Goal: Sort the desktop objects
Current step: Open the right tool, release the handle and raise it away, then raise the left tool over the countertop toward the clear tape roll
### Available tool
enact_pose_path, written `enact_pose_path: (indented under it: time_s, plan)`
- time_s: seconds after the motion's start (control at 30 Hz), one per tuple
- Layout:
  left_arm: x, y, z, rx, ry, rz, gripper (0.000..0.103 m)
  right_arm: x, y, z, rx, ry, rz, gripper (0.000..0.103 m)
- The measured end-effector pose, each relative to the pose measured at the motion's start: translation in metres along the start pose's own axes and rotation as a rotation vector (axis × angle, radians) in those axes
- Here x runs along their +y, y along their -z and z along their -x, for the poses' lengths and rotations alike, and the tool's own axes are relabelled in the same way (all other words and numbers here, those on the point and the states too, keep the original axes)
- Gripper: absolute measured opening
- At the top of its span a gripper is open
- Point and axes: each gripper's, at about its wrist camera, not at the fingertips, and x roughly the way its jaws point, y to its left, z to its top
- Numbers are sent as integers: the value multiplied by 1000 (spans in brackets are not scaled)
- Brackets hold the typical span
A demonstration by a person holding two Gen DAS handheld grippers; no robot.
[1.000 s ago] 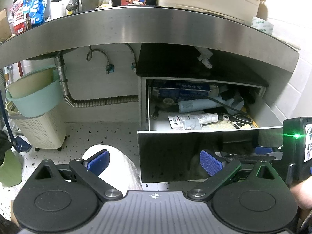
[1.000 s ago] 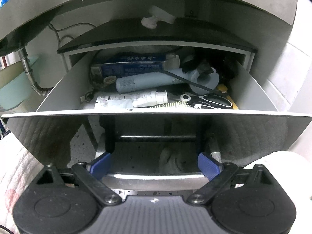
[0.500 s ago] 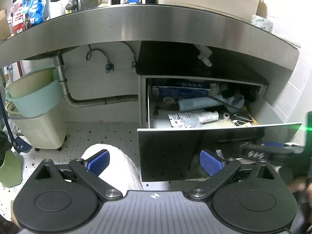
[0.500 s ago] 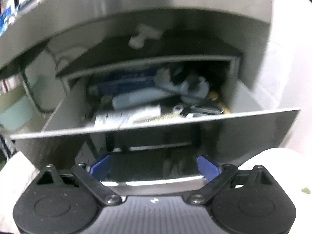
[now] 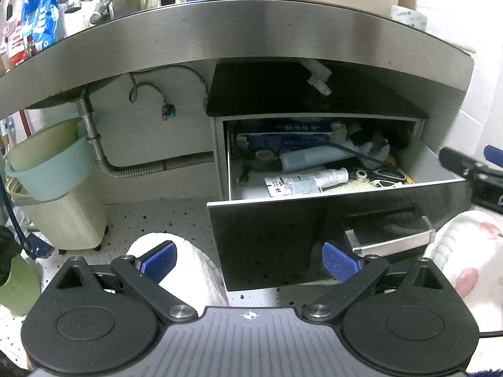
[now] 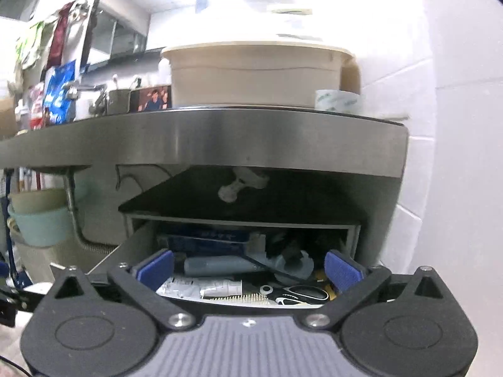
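1. The left gripper [image 5: 248, 259] is held low and level in front of the pulled-out white drawer with a glossy black front panel [image 5: 276, 238]; its blue-padded jaws stand wide apart and hold nothing.
2. Its left blue pad [image 5: 158, 257] sits over a white fluffy fabric-covered shape [image 5: 188, 267] near the speckled floor; the right pad overlaps the drawer's black front, close to the silver bar handle [image 5: 393, 242].
3. The right gripper [image 6: 250, 270] is raised higher, pointing across the top of the open drawer toward the stainless-steel counter edge [image 6: 251, 138]; its jaws are likewise spread wide, with nothing between them.
4. In the left wrist view, part of the right gripper shows at the right edge, beside the drawer's side wall.
5. Inside the drawer lie a dark blue printed box [image 5: 289, 139] at the back, a pale blue cylindrical device [image 5: 314, 158], a white squeezed tube [image 5: 311, 180], a cream bristle brush [image 5: 355, 184] and black-handled scissors [image 5: 388, 174], all crowded together.
6. A large beige plastic tub [image 6: 254, 72] stands on the counter above.
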Motion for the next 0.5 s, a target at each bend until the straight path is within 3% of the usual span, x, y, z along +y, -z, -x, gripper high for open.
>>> enact_pose_path:
  time_s: [0.27, 0.5]
  plan:
    - [-8, 4, -7, 27, 2, -42, 100, 2, 1, 15, -32, -16, 92, 103]
    - [-17, 10, -14, 44, -19, -92, 100, -13, 8, 21, -53, -16, -23, 103]
